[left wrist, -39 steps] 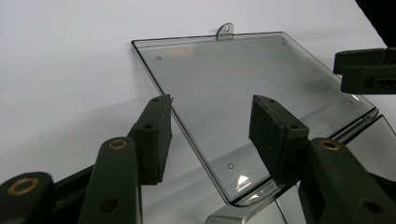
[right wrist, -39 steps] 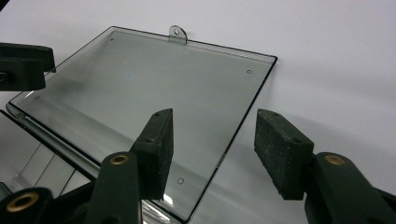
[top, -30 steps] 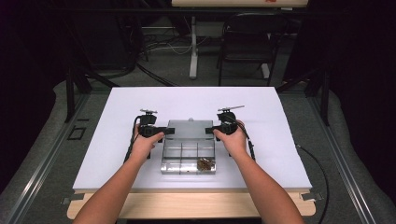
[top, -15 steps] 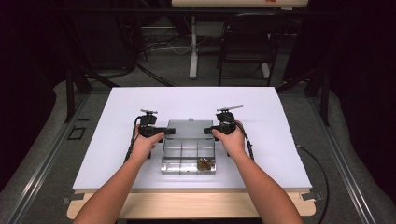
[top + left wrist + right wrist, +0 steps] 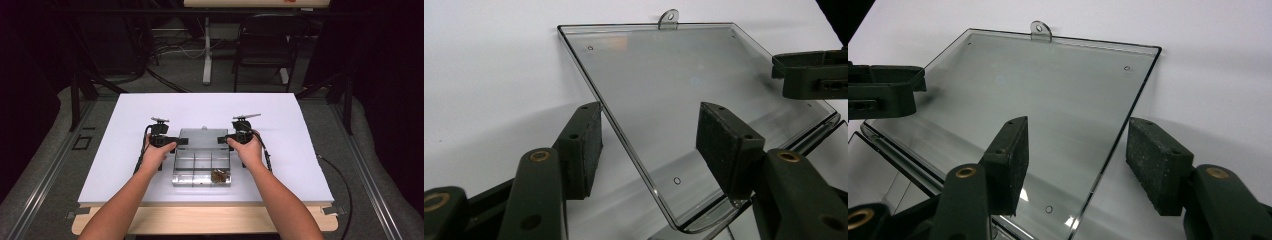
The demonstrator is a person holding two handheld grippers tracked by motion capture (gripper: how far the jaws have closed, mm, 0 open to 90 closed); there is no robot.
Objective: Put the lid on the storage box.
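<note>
A clear plastic compartment box [image 5: 194, 165] sits mid-table with its lid [image 5: 202, 138] folded back flat on the white surface. My left gripper [image 5: 181, 141] is at the lid's left edge and my right gripper [image 5: 223, 139] at its right edge. In the left gripper view the lid [image 5: 664, 85] has its edge between the spread jaws of the left gripper [image 5: 651, 132], and no pad presses it. The right gripper [image 5: 1083, 155] straddles the lid's [image 5: 1038, 95] other edge the same way. Both pairs of jaws have just been opening.
Small brown pieces [image 5: 218, 176] lie in the box's front right compartment. The white tabletop [image 5: 125, 115] has free room on all sides of the box. A chair [image 5: 265, 45] and stand legs are on the floor beyond the table.
</note>
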